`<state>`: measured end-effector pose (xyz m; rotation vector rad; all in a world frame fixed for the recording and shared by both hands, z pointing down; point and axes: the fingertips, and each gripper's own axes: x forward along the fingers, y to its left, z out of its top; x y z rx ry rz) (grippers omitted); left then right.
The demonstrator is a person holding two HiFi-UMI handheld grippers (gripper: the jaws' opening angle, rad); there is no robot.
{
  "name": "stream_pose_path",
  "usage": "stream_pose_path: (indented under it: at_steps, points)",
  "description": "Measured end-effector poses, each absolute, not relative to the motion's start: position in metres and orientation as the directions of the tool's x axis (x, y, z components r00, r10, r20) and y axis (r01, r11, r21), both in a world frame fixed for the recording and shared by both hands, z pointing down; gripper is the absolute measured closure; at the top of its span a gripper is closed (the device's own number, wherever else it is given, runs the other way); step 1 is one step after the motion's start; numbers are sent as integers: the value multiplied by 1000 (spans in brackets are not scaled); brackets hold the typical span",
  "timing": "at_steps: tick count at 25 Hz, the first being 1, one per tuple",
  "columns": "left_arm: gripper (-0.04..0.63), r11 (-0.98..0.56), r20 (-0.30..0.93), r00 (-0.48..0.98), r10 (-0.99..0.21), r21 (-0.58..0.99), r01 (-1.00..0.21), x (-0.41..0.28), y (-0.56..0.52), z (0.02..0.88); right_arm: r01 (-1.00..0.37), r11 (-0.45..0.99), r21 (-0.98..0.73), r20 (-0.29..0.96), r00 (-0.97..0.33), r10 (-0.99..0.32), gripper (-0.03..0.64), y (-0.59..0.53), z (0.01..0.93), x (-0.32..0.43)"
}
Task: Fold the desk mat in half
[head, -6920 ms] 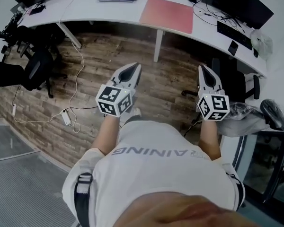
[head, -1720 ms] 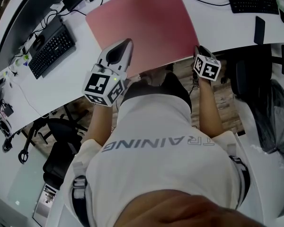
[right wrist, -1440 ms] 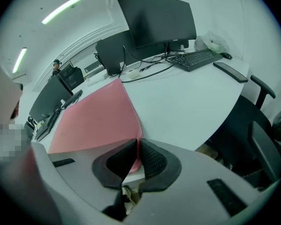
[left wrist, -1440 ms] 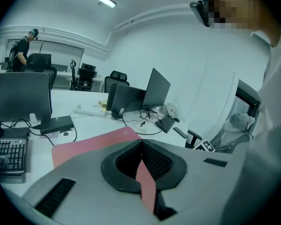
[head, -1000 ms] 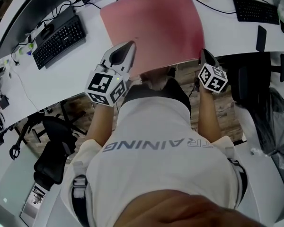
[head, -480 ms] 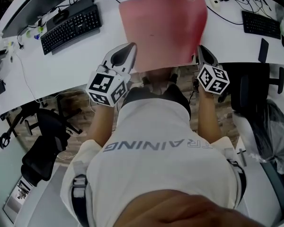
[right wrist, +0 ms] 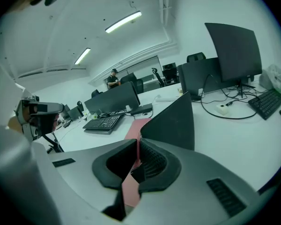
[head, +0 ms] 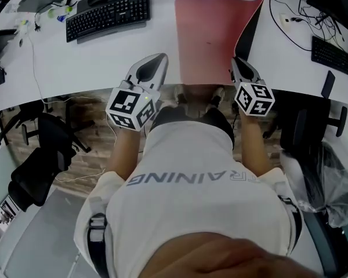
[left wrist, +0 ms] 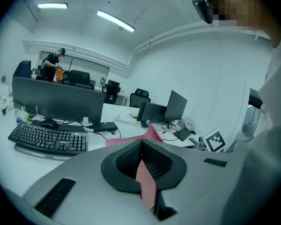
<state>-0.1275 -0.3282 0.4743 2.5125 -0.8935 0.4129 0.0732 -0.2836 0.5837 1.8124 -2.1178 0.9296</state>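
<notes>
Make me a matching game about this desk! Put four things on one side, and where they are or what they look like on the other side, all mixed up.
Things:
1. desk mat
2. left keyboard
3. right gripper
4. office chair

Clues:
A. stands on the wooden floor
B. pink on top, black underneath
C. lies flat on the white desk, left of the desk mat
D. shut on the desk mat's lifted edge

Pairs: 1-B, 2-C, 3-D, 4-A.
</notes>
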Motion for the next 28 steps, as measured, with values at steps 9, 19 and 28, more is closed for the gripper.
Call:
stream_pose_path:
  at_steps: [9,19,28]
  points:
    - [568,-614,422,685,-594,313,-725,-187,-324,483,-911,239,-338,581,-401,-708,572,-286,609,-13]
    - [568,-519,440,612,-657,324,-791,-240,-310,495,-854,362,-372,677,-517,-523,572,-271,665,-79]
    - [568,-451,441,567,-696,346,-823,-275,-303,502,-840,423,-339,749,-513,-418,571,-263,693,-113]
